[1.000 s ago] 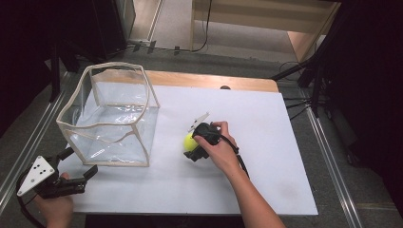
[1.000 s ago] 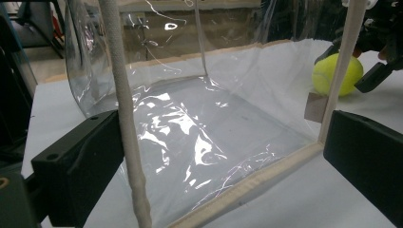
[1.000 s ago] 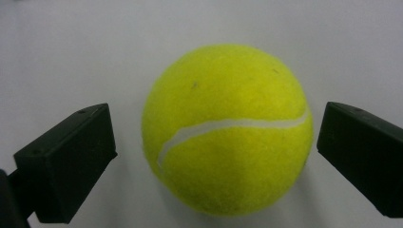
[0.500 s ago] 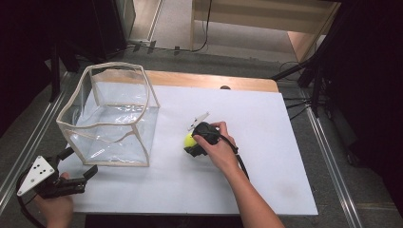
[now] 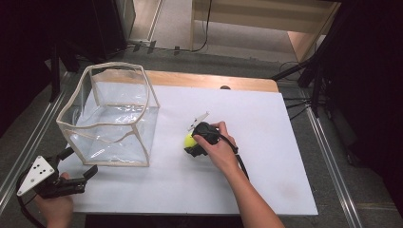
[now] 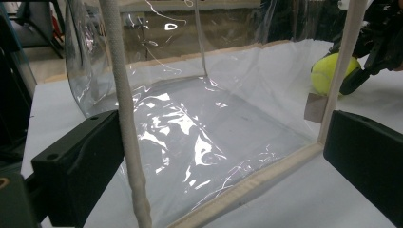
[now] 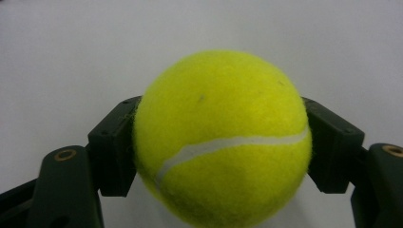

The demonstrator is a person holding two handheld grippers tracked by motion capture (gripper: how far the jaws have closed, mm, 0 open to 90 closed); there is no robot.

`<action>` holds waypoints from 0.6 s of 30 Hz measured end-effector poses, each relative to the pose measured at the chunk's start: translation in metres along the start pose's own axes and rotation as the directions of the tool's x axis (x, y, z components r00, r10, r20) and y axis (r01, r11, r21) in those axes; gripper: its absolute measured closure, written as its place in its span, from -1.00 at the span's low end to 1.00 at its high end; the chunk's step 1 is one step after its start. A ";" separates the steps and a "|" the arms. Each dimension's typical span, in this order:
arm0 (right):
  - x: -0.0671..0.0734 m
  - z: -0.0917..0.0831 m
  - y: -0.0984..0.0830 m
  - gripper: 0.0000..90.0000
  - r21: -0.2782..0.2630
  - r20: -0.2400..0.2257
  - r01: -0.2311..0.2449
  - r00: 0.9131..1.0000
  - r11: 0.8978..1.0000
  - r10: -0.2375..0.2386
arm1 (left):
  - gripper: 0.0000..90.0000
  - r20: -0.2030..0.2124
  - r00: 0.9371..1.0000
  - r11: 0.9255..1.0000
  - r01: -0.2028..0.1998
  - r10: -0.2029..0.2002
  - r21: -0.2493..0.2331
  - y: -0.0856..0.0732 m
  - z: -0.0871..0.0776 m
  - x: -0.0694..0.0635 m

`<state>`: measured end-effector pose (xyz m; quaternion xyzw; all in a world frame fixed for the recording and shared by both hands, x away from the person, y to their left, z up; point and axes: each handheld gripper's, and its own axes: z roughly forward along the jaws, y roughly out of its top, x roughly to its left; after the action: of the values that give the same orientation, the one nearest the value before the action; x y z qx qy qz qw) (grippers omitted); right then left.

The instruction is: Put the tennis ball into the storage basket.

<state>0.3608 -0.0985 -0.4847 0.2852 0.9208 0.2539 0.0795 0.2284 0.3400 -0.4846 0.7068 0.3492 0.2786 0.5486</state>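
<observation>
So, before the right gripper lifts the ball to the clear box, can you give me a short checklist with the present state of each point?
1. Right gripper shut on the tennis ball, fingers pressing both sides: ok.
2. Ball centred between the fingers, not at their tips: ok.
3. Clear box upright, top open: ok.
4. White table bare between ball and box: ok.
5. Left gripper open by the box's near corner, not holding it; the soft box might shift: not ok.
6. Grip firm enough for the lift: cannot tell.
</observation>
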 end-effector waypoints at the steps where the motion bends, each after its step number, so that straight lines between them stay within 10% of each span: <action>1: 0.000 -0.001 0.000 -0.48 -0.006 -0.009 0.000 1.000 1.000 0.000 | -1.00 -0.001 1.000 1.000 -0.001 0.001 -0.001 0.000 0.000 0.000; 18: 0.011 -0.006 0.014 -0.48 -0.046 -0.042 0.017 0.999 0.999 -0.019 | -1.00 0.001 1.000 1.000 0.001 -0.001 -0.001 0.000 0.000 0.000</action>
<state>0.3570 -0.0849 -0.4727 0.2695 0.9188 0.2802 0.0687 0.2285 0.3401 -0.4845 0.7066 0.3489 0.2781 0.5493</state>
